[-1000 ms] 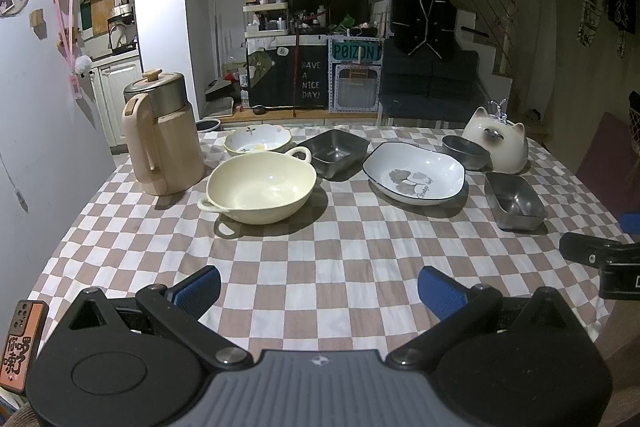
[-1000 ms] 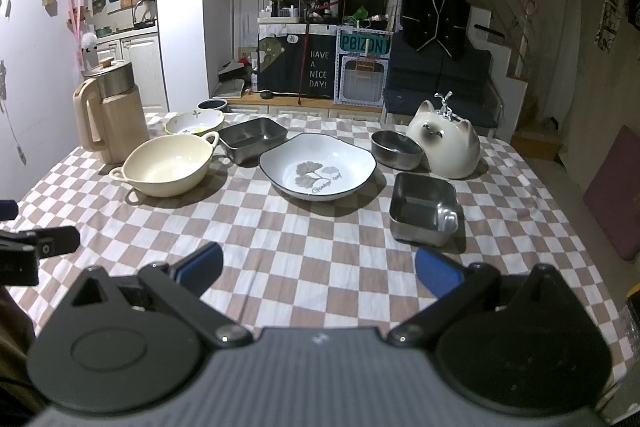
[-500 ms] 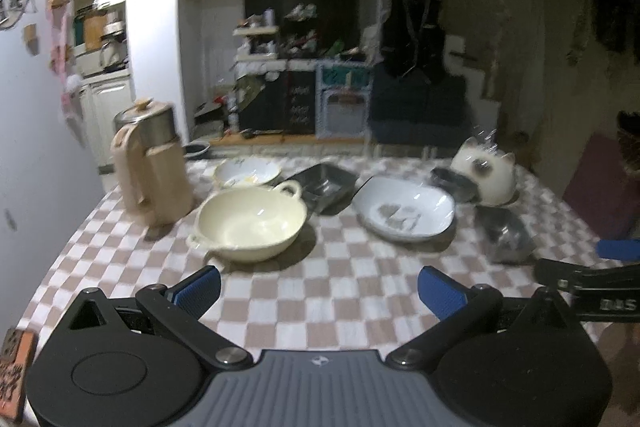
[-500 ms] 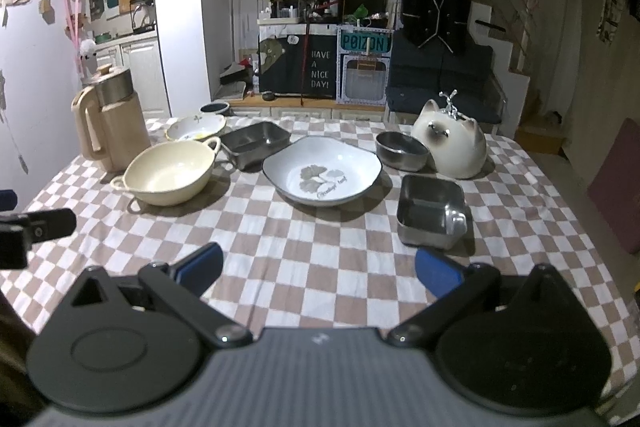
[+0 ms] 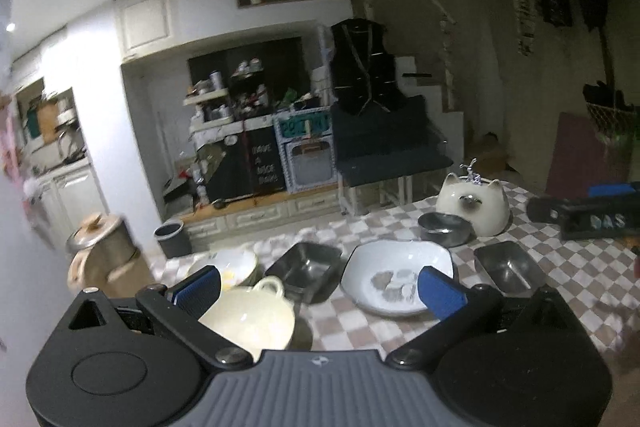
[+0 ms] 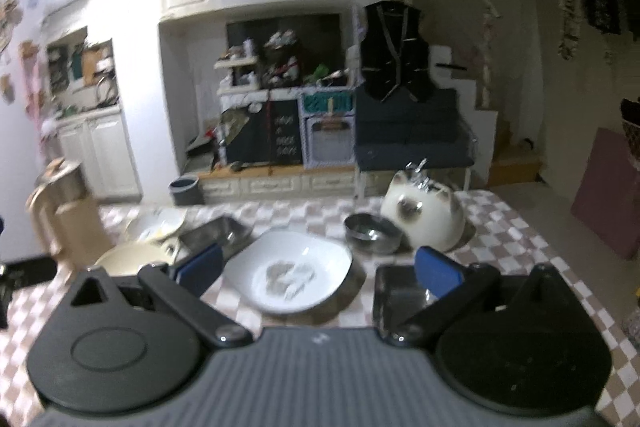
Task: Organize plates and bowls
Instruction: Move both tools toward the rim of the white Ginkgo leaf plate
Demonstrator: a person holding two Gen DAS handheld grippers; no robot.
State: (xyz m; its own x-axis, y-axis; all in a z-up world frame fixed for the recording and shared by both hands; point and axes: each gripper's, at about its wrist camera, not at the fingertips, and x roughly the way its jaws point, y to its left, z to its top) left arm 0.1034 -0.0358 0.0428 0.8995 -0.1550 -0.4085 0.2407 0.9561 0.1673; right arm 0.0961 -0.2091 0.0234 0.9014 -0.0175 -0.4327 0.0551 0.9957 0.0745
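Observation:
On the checkered table stand a cream two-handled bowl (image 5: 250,319), a small white bowl (image 5: 230,265), a steel rectangular tray (image 5: 304,269), a white plate with a grey leaf print (image 5: 394,277), a round steel bowl (image 5: 444,227) and a second steel tray (image 5: 506,269). My left gripper (image 5: 320,287) is open and empty, raised above the near table. My right gripper (image 6: 318,269) is open and empty, with the white plate (image 6: 290,273) between its fingers in view and the steel tray (image 6: 398,297) behind its right finger. The right gripper also shows at the right of the left wrist view (image 5: 580,217).
A beige kettle (image 5: 102,259) stands at the table's left edge. A white cat-shaped jar (image 5: 472,205) stands at the back right beside the round steel bowl. Beyond the table are a shelf unit, a dark bench and stairs.
Both grippers have tilted upward and moved forward, so the dishes now sit lower and closer in both views. Both stay open. No dish has moved.

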